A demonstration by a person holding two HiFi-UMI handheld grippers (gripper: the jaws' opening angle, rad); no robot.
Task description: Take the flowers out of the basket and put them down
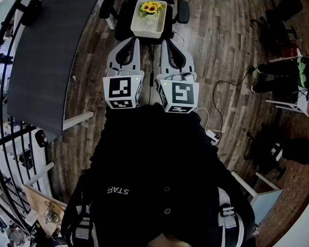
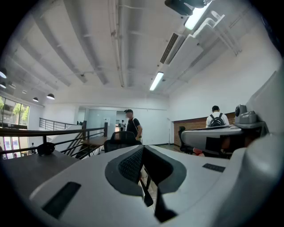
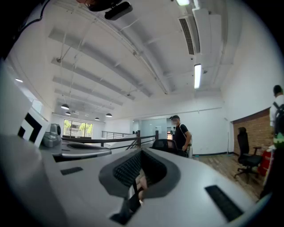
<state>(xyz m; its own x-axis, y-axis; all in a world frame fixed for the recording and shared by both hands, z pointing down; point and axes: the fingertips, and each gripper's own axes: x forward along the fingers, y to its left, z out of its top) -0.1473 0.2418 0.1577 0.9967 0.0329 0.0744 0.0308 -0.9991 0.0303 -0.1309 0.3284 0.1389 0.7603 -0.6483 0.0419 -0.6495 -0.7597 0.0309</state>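
Note:
A white slatted basket (image 1: 148, 25) holding yellow sunflowers (image 1: 151, 7) rests on the seat of a black office chair (image 1: 110, 6) at the top of the head view. My left gripper (image 1: 131, 41) and right gripper (image 1: 168, 42) are held level side by side just short of the chair, apart from the basket. In the left gripper view my left gripper (image 2: 143, 148) has its jaws together with nothing between them. My right gripper (image 3: 142, 153) looks the same in the right gripper view. Neither gripper view shows the basket.
A dark grey table (image 1: 51, 51) stands to the left, with a black railing (image 1: 12, 146) beyond it. Cables (image 1: 215, 112) run over the wooden floor at the right, near chairs (image 1: 283, 69). A person in black (image 2: 132, 125) stands further back in the room.

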